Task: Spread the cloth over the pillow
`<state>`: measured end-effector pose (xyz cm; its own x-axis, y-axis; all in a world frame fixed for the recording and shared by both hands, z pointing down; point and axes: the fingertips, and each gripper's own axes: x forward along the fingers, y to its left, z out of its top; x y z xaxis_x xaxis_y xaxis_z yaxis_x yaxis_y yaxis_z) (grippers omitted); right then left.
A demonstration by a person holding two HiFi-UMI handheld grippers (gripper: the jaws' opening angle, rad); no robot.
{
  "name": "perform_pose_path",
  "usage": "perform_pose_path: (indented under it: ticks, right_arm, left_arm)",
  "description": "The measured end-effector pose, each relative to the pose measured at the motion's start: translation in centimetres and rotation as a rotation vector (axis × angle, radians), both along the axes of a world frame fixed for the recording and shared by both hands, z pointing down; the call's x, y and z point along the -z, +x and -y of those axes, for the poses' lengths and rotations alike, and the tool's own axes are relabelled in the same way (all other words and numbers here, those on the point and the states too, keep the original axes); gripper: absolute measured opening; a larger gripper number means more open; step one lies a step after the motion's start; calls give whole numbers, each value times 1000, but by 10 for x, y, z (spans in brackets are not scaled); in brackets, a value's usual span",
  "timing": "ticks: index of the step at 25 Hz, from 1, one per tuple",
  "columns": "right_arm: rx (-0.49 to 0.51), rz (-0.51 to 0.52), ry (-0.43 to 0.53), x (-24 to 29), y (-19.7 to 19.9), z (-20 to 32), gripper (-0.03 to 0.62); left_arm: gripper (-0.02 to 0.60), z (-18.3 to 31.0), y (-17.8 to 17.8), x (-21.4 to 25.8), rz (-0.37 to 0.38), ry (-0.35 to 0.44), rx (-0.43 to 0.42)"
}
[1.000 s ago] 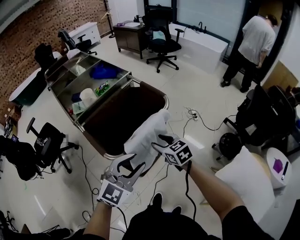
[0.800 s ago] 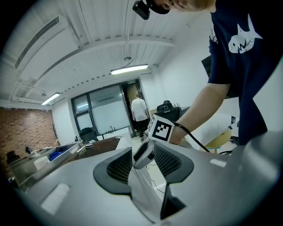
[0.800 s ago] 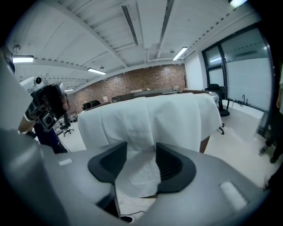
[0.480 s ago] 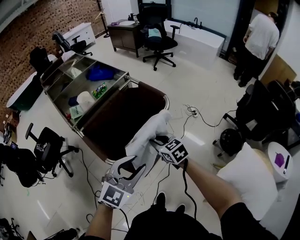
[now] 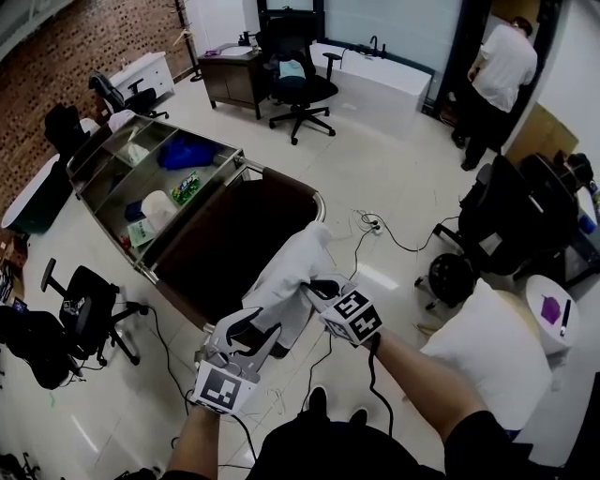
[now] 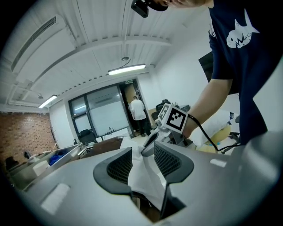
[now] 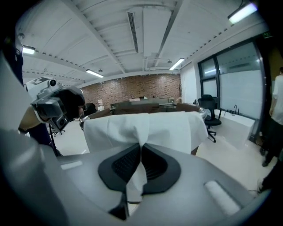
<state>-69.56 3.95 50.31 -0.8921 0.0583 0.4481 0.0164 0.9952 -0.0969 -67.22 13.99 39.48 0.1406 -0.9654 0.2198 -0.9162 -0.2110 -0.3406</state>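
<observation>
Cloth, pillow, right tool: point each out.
cloth (image 5: 286,272), head view, middle of the draped white fabric.
pillow (image 5: 487,345), head view, centre of its white face.
right tool (image 7: 140,148), right gripper view, between its fingertips; jaws have just closed on the cloth.

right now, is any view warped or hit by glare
Head view: evenly lit, with a bright glare patch on the glossy floor. Left gripper view: strong fisheye, dark corners, ceiling lines bowed. Right gripper view: same warping, the white cloth clear, top-right lamp blown out.
</observation>
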Motion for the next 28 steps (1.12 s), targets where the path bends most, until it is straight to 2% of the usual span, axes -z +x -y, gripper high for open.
perform_pose_path:
  ticks: [5,11,14,19,22,24,26,28]
  right_arm:
    - [-13,86,45,43,15,2,14]
    - [-38,184,56,95,30,3,14]
    - [-31,226,93,120,42,0,14]
    - [-1,245,234,143,60,-11,13]
    - [-14,248,240,146,70,-11,14]
    - [-25,254,235,147,77,-9,13]
    - [-35,263,236,153,84,-9,14]
    - [-45,276,247,159,91,-10,14]
  left_arm:
    - [147,9,-6,4,52,5,-7]
    - [147,22,-25,6,167,-60,-5]
    - [148,33,-36,16,195,-41,-29]
    - [147,46,-45,43,245,-33,-123]
    - [149,52,-45,71,261,30,-182]
    - [147,59,-53,81,275,37,-171]
    - [147,67,-63,79,301,6,-160]
    - [149,74,-64,63,306,-66,-205]
